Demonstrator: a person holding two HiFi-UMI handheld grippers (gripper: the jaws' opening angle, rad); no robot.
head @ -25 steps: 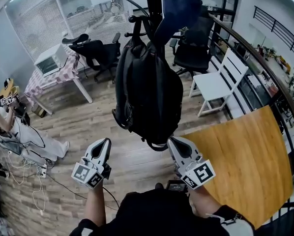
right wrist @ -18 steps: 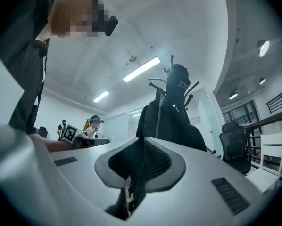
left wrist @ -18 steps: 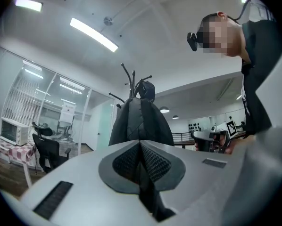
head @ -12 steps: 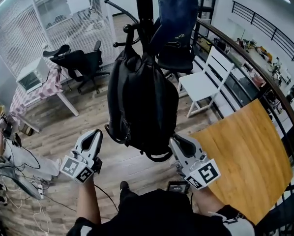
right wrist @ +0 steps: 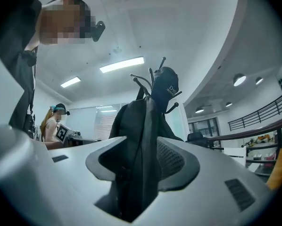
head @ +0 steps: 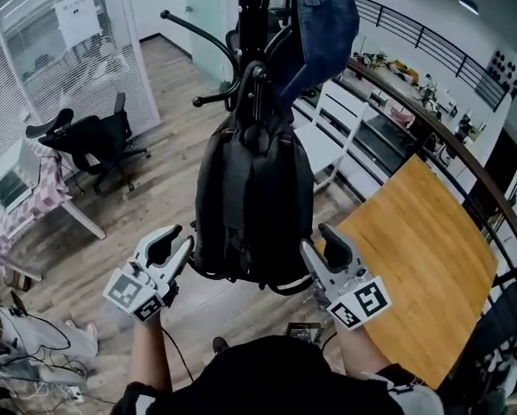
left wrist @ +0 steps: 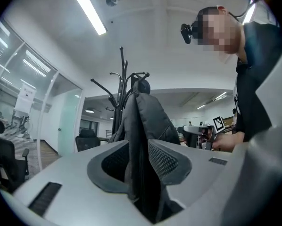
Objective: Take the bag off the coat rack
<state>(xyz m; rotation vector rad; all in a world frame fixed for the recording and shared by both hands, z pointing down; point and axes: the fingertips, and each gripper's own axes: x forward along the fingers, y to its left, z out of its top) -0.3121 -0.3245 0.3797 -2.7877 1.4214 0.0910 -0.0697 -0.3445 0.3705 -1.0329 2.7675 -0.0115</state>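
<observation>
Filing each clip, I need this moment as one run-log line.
bag: hanging on coat rack | left gripper: jaws just opening, bag side between, unclamped | right gripper: same

**Cloth, metal and wood in front of you**

Your bag [head: 254, 206] is black woven cloth, matt, with smoother padded panels down its back. The coat rack [head: 248, 11] looks like black metal tubing, smooth with a faint sheen. The blue cap [head: 328, 24] at its right is cloth (denim, by the look). Near right, the table [head: 423, 258] is smooth satin wood, and the floor [head: 155, 188] is matt planks.
</observation>
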